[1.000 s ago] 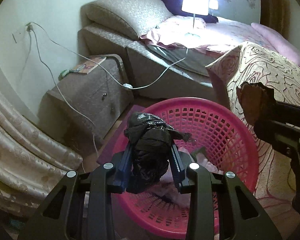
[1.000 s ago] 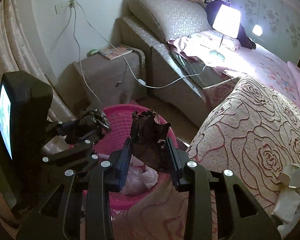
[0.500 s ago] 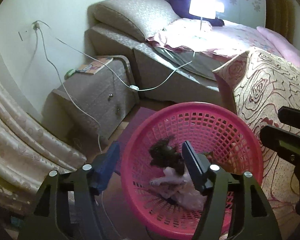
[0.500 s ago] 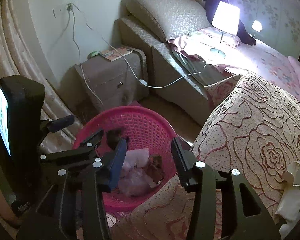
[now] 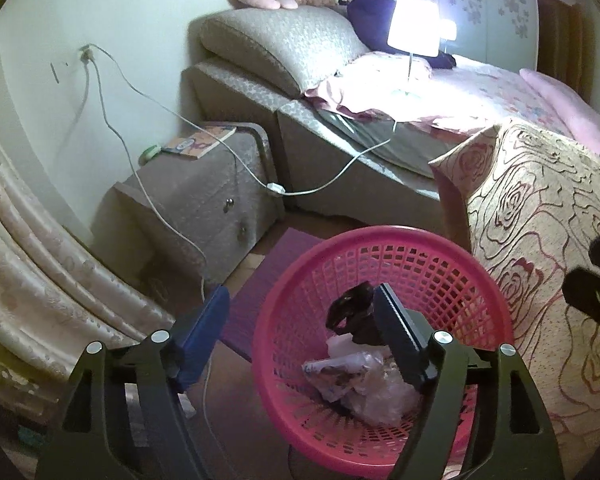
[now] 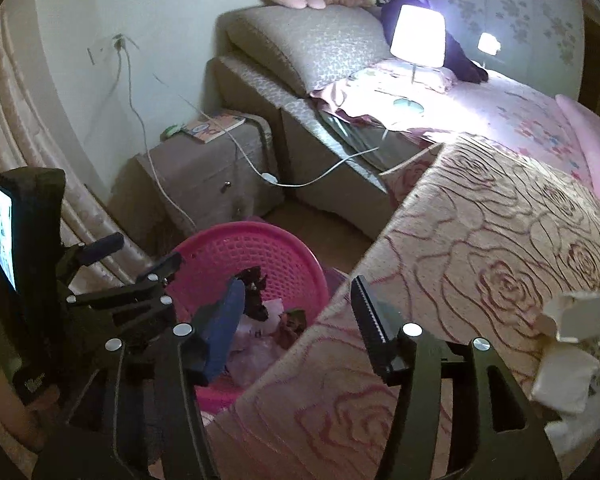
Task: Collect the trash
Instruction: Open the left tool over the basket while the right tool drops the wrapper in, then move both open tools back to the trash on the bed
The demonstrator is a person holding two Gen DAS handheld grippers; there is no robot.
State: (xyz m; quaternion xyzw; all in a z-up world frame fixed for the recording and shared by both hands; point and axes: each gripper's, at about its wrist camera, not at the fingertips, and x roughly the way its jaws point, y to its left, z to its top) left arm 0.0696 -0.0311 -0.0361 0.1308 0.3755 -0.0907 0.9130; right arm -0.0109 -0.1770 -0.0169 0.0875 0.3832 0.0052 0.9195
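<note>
Nearest, the left gripper [image 5: 300, 320] hangs over the pink basket [image 5: 460, 264], jaws opening wide, holding nothing. The right gripper [image 6: 300, 300], jaws opening, is also empty. Black trash [image 5: 352, 312] lies in the basket. Beyond, a lit lamp [image 5: 413, 32] stands on the bed [image 5: 480, 92].

Black fingers [image 5: 396, 332] (one blue pad [image 5: 204, 336]), silver screws [image 5: 159, 336].

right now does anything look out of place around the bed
Yes: crumpled white paper lies on the rose-patterned cover at the right edge, not in the pink basket, and a lit lamp stands on the bed.
</note>
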